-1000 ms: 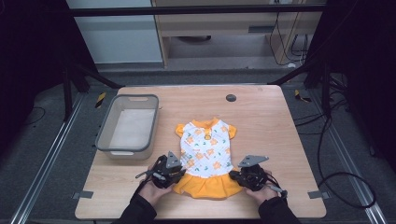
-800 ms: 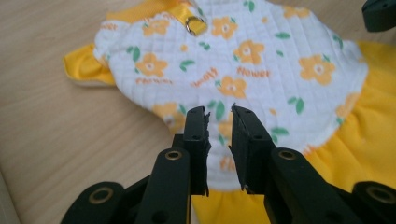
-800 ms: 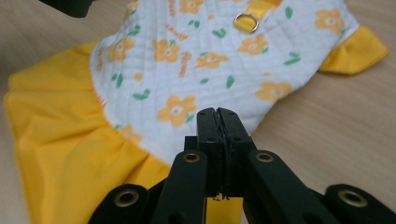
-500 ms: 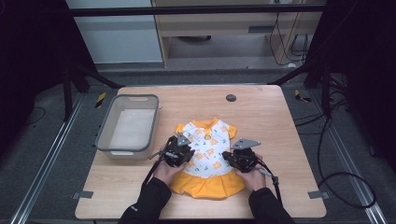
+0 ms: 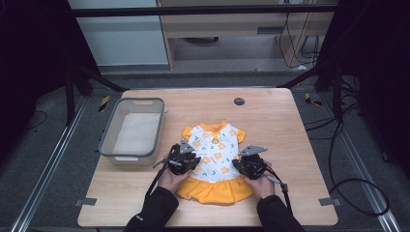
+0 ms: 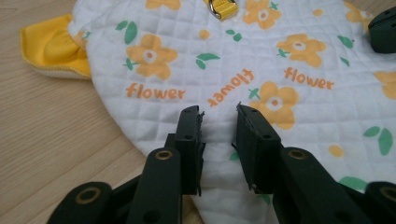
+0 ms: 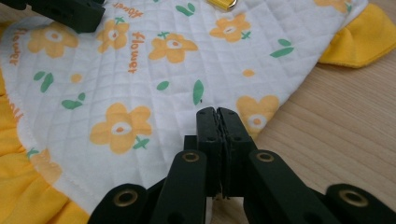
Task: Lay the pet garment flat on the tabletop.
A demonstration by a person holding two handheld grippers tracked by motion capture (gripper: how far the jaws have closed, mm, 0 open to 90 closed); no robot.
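1. Your left gripper (image 6: 219, 116) sits over the left edge of the little dress (image 5: 213, 157). Its jaws stand a narrow gap apart and have just been opening a bit. White quilted cloth lies under and between them, but the pads don't press on it.
2. Your right gripper (image 7: 218, 112) has its jaws closed tight together, tips on the dress's right edge, right where cloth meets wood. Can't tell if any cloth is pinched between them.
3. In the high view, your left gripper (image 5: 183, 157) and right gripper (image 5: 251, 163) flank the dress at waist level, one per side, w/ your hands (image 5: 170, 179) behind them.
4. The dress lies flat on the table (image 5: 285, 145), near the front edge: white top w/ orange flowers, green leaves and "flower" print, yellow collar and sleeves, orange skirt toward you. A small yellow clip (image 6: 223, 8) sits near the collar.
5. A gray bin (image 5: 131, 130) stands just left of the dress, not touching it.
6. A small dark round spot (image 5: 239, 101) is on the table's far side, well apart from the dress.
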